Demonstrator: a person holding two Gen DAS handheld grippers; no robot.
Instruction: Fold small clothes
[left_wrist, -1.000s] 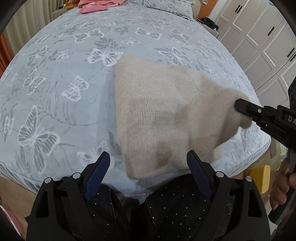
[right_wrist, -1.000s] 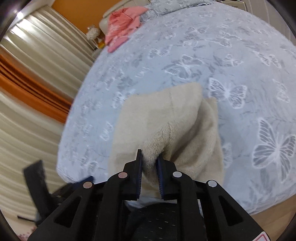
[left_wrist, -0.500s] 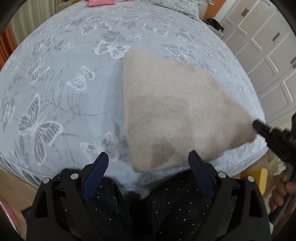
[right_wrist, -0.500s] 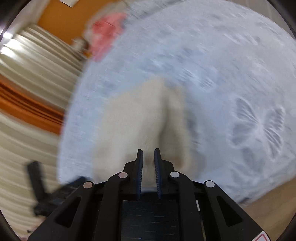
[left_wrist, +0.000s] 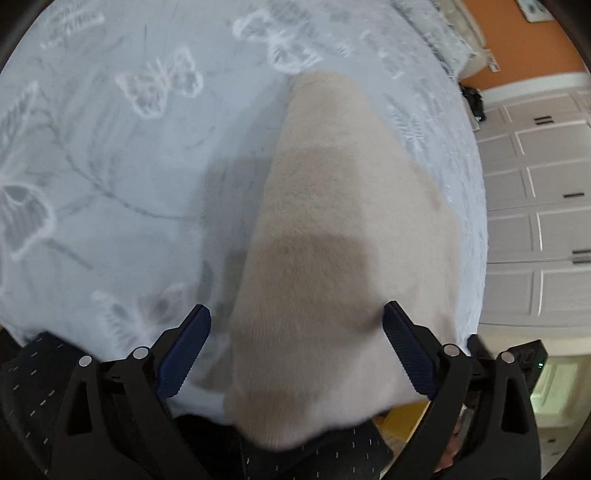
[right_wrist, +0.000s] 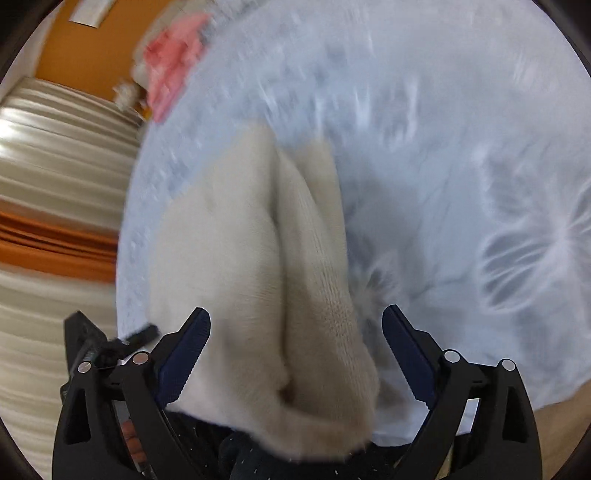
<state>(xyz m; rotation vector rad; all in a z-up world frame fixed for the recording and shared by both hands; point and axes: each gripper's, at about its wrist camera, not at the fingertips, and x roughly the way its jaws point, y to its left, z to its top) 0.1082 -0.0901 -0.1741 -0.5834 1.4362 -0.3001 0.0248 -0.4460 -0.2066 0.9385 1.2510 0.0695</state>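
Note:
A beige knitted garment (left_wrist: 332, 229) lies folded on the bed's butterfly-print cover (left_wrist: 129, 166), its near end hanging over the bed edge. My left gripper (left_wrist: 295, 347) is open, its blue-padded fingers on either side of the garment's near end without closing on it. In the right wrist view the same garment (right_wrist: 258, 258) shows a raised fold along its middle. My right gripper (right_wrist: 295, 347) is open, its fingers straddling the garment's near end. The right view is motion-blurred.
Pink clothes (right_wrist: 173, 59) lie at the far end of the bed. White wardrobe doors (left_wrist: 535, 221) stand to the right. Striped curtains (right_wrist: 55, 184) hang to the left. My dark dotted trousers (left_wrist: 332, 454) are right below the bed edge.
My right gripper has opened and let go of the beige garment, which it held a second ago. My left gripper has moved closer over the garment's near end, staying open.

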